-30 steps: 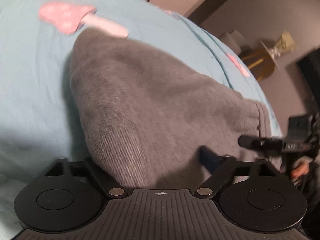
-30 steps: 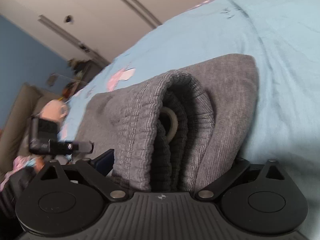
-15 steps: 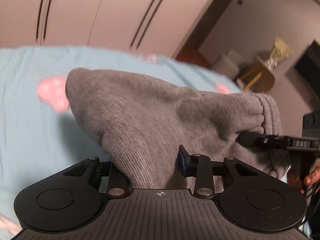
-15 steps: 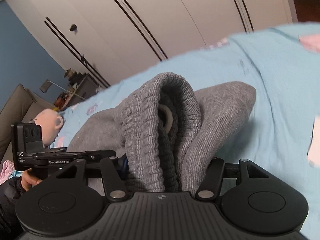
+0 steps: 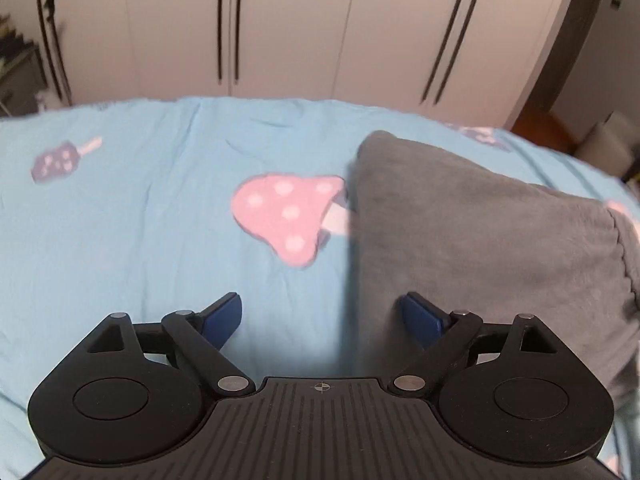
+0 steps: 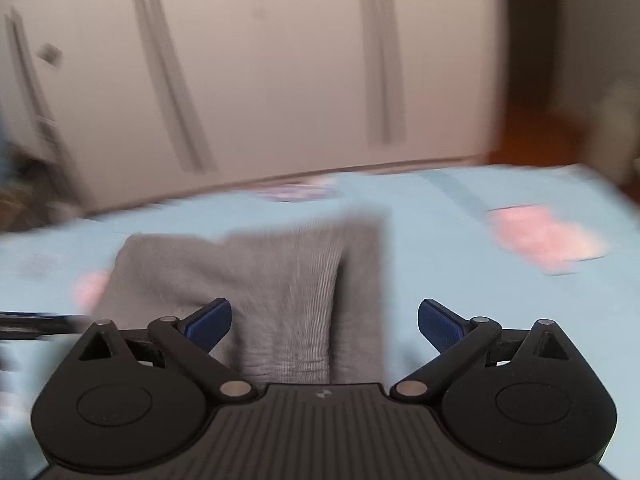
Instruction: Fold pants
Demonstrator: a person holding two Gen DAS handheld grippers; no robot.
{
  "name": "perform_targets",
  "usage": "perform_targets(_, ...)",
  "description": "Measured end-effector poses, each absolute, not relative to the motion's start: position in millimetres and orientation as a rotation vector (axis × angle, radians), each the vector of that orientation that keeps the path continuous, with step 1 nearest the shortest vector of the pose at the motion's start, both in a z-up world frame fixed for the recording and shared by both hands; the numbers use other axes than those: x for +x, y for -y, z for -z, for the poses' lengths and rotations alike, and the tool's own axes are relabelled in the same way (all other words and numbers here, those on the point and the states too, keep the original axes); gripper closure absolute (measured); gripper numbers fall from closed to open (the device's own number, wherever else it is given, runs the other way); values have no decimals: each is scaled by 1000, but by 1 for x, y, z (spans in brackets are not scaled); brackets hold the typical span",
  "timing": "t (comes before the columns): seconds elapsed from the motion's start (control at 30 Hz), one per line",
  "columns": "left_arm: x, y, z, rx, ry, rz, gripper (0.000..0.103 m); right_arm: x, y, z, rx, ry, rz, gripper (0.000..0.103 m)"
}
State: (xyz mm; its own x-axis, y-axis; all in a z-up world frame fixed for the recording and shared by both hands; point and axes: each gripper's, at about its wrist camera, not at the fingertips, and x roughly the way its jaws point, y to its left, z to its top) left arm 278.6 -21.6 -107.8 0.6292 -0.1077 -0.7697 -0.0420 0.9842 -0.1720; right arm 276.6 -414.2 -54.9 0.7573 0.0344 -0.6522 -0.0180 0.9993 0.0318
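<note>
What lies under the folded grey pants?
The grey pants rest on the light blue bedsheet, covering part of a pink mushroom print. Anything else beneath them is hidden.

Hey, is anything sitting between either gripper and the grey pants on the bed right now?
Nothing visible does. The left gripper and right gripper are both open just in front of the grey pants, with only bare blue bedsheet around them.

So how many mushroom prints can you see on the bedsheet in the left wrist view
1 clear one: the pink mushroom beside the left edge of the folded grey pants. Pink patches at the sheet's right edge may be others; the pants could hide more.
</note>
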Motion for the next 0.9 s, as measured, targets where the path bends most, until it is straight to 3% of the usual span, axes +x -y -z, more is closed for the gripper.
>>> perform_targets(0.23,246,58,108,-107,-822,59,6,262,416,73,141,-717,-52,3)
perform_targets(0.43,244,97,121,118,-792,29,2,257,373,99,-11,-745,-22,3)
perform_targets(0.57,245,87,129,58,-830,34,0,251,371,118,-119,-739,-53,3)
perform_targets(0.73,233,70,121,-40,-851,51,1,252,377,105,-48,-809,-27,3)
perform_targets(0.9,230,74,121,-51,-841,25,1,230,367,82,-3,-705,-73,3)
